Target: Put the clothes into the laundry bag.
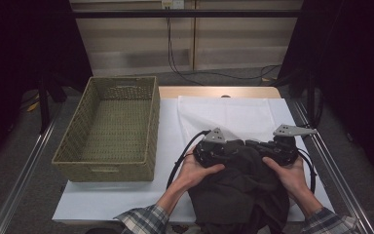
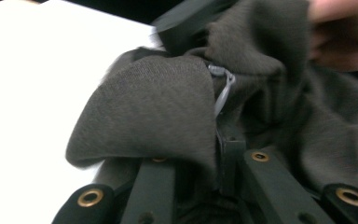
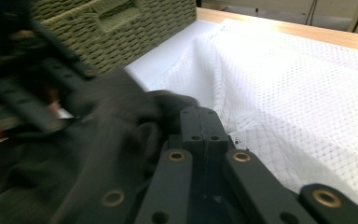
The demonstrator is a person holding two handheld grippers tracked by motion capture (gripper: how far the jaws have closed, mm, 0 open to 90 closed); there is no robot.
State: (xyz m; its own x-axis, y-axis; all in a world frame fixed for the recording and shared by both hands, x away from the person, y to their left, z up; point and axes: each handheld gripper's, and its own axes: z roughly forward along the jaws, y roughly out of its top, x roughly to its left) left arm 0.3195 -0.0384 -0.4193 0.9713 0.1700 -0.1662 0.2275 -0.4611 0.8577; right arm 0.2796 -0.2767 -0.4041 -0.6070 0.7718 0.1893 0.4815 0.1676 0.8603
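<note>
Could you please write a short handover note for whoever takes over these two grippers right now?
Left gripper: shut on the dark garment; a fold drapes over its jaws.
Right gripper: shut on the same garment's far edge.
The garment lies bunched at the table's near edge, partly on the white mesh cloth.
The wicker basket stands to the left with nothing in it.
Done: both grips taken.
Left, probably: fold or lift the garment and place it in the basket.
</note>
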